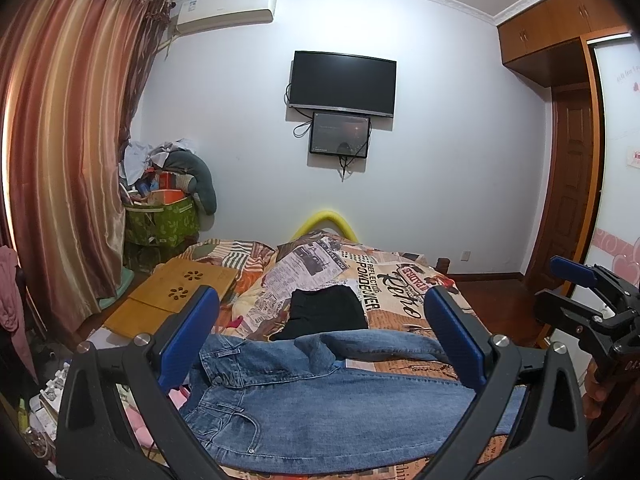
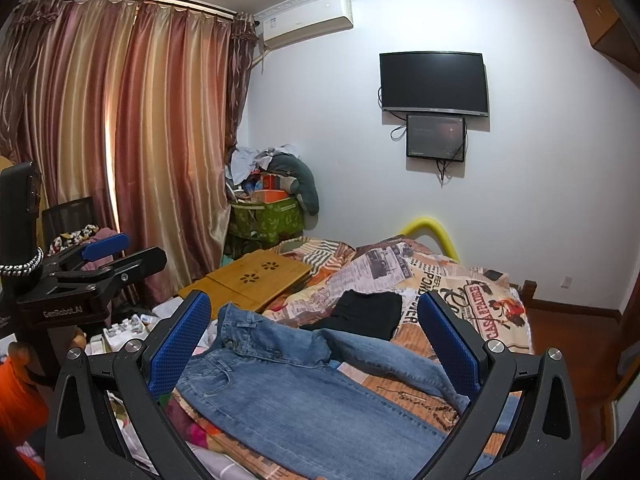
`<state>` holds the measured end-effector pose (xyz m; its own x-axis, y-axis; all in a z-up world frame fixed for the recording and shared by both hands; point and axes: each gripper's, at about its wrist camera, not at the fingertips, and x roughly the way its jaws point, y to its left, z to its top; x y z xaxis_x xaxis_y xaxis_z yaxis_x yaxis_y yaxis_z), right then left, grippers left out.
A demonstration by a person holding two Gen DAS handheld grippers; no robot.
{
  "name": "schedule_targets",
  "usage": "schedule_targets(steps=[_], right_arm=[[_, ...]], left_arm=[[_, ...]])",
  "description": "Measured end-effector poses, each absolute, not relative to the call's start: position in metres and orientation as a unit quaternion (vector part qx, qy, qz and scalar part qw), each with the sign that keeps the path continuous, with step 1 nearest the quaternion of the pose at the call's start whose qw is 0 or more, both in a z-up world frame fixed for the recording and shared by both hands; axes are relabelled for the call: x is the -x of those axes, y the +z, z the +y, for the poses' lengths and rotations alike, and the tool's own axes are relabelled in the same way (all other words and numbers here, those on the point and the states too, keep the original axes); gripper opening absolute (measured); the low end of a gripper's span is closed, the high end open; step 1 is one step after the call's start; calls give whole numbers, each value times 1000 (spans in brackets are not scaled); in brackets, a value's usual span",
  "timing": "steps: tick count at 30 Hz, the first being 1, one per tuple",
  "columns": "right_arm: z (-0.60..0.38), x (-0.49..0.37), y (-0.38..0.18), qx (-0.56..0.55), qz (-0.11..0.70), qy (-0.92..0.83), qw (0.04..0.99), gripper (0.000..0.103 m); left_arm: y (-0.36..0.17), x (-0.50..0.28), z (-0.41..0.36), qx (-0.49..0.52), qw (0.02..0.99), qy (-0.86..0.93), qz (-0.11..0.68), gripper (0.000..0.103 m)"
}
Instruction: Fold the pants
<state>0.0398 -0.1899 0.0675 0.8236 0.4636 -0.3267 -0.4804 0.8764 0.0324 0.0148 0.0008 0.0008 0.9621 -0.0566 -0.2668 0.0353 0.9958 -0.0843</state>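
The left gripper [image 1: 322, 336] and right gripper [image 2: 314, 340] both hang wide apart, grasping nothing; the blue pants [image 1: 320, 396] lie spread on the bed [image 1: 404, 280], just before the black cloth [image 1: 326, 312]; a careless grab might pinch the bedcover too.

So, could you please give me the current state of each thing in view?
Jeans: unfolded, spread on the bed, far leg crooked.
Black garment: folded, beyond the jeans.
Left claw: open, empty.
Right claw: open, empty.
TV: off.
Small screen: on, dim.
Curtains: drawn.
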Motion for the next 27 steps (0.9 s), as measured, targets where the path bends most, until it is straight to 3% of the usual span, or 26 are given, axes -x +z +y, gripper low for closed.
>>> schedule_targets(steps=[14, 17, 20, 27], right_arm=[[-249, -90, 34, 0, 209, 193, 959, 103], [-270, -103, 22, -7, 223, 171, 960, 102], [-294, -116, 8, -13, 239, 137, 961, 102], [-358, -158, -32, -53, 298, 54, 951, 82]], left_arm=[[-23, -94, 23, 24, 982, -8, 186, 102], [-36, -125, 34, 18, 978, 9, 209, 90], [-54, -159, 51, 26, 970, 23, 240, 85], [-118, -241, 98, 32, 943, 79, 321, 60]])
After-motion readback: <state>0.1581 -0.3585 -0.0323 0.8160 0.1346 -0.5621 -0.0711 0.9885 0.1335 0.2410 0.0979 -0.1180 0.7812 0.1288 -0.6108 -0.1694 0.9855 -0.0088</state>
